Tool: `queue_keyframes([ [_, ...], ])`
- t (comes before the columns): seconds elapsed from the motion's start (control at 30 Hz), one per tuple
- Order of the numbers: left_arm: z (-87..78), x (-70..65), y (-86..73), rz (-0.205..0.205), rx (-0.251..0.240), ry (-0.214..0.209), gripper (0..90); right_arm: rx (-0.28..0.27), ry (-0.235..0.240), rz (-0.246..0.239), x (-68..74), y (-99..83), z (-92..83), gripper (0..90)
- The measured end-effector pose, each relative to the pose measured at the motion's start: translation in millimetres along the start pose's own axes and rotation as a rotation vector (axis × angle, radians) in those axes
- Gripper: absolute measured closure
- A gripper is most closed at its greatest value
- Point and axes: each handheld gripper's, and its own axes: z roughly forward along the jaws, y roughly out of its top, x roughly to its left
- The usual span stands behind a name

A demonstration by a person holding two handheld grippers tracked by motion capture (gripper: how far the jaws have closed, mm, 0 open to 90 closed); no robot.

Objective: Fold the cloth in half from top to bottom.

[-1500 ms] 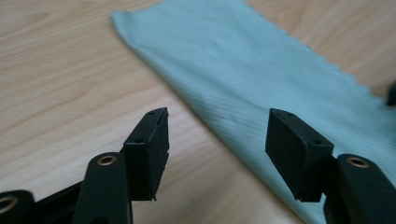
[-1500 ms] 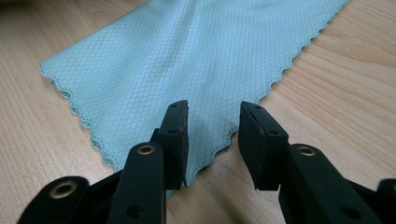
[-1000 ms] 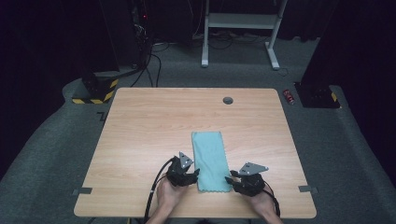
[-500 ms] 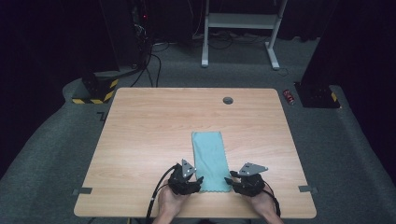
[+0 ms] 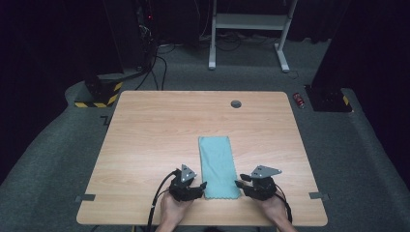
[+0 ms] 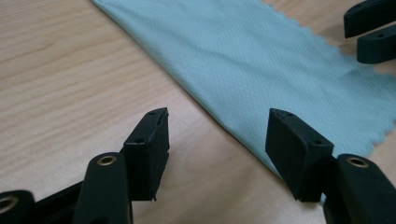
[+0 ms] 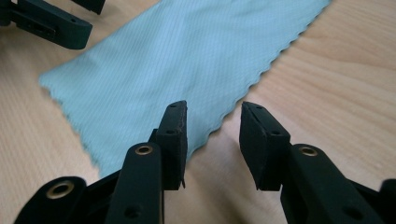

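A pale teal cloth [image 5: 218, 166] lies flat on the wooden table [image 5: 145, 135], its long side running away from me. My left gripper [image 5: 202, 185] sits low at the cloth's near left corner. In the left gripper view its jaws [image 6: 217, 126] stand open; they have just been closing slightly, with the cloth's [image 6: 261, 60] straight edge running between them, unpressed. My right gripper [image 5: 240, 183] is at the near right corner. Its open jaws [image 7: 212, 121] straddle the cloth's [image 7: 177, 60] scalloped edge without pinching it.
A round grommet [image 5: 236, 103] sits near the table's far edge. On the floor beyond stand a yellow-and-black striped base [image 5: 99, 94], a white frame [image 5: 251, 21] and a small red object [image 5: 300, 100]. Bare wood lies left, right and beyond the cloth.
My left gripper has edged slightly toward the table's near edge beside the cloth's corner. The right gripper and the cloth have not moved.
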Motion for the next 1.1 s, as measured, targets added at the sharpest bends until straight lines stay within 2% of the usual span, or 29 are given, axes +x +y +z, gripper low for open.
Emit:
queue_keyframes([
  [0.03, 1.1, 3.4, 2.3, -0.003, 0.003, 0.001, 39.7, -0.007, -0.001, 0.015, -2.9, 2.6, 0.4, 61.9],
  [0.13, 8.0, 15.6, 12.3, -0.055, 0.009, -0.018, 38.4, -0.021, -0.01, 0.036, -10.3, 9.1, 2.3, 62.0],
  [0.3, 21.7, 36.7, 31.9, -0.119, 0.002, -0.009, 38.0, -0.05, -0.049, 0.059, -24.5, 21.3, 7.3, 59.5],
  [0.4, 29.4, 45.9, 41.5, -0.133, 0.009, 0.007, 38.7, -0.065, -0.066, 0.086, -36.7, 29.3, 10.6, 59.5],
  [0.53, 40.3, 58.2, 54.3, -0.147, 0.028, 0.025, 38.4, -0.042, -0.06, 0.129, -50.8, 40.9, 16.2, 60.4],
  [0.57, 42.4, 60.5, 56.7, -0.153, 0.02, 0.029, 38.4, -0.037, -0.057, 0.135, -53.6, 43.8, 17.5, 60.5],
  [0.63, 47.6, 64.8, 62.4, -0.147, 0.035, 0.038, 38.8, -0.04, -0.058, 0.149, -58.7, 48.5, 20.5, 60.6],
  [0.7, 51.4, 68.8, 65.7, -0.162, 0.021, 0.039, 40.7, -0.031, -0.073, 0.155, -63.6, 54.3, 24.9, 62.8],
  [0.77, 57.4, 71.8, 70.3, -0.168, 0.041, 0.045, 40.0, -0.03, -0.076, 0.163, -68.6, 58.6, 29.0, 64.5],
  [0.9, 67.3, 75.7, 79.7, -0.168, 0.058, 0.06, 40.3, -0.023, -0.087, 0.172, -76.3, 67.0, 37.6, 67.1],
  [1.0, 71.2, 82.6, 82.1, -0.212, 0.028, 0.064, 41.3, -0.016, -0.08, 0.187, -79.5, 71.8, 41.6, 67.8],
  [1.03, 75.0, 86.4, 82.3, -0.227, 0.046, 0.069, 41.3, -0.014, -0.079, 0.19, -80.6, 73.2, 42.9, 67.8],
  [1.1, 78.1, 87.8, 83.1, -0.208, 0.059, 0.078, 40.8, -0.017, -0.075, 0.198, -82.7, 75.7, 46.3, 68.2],
])
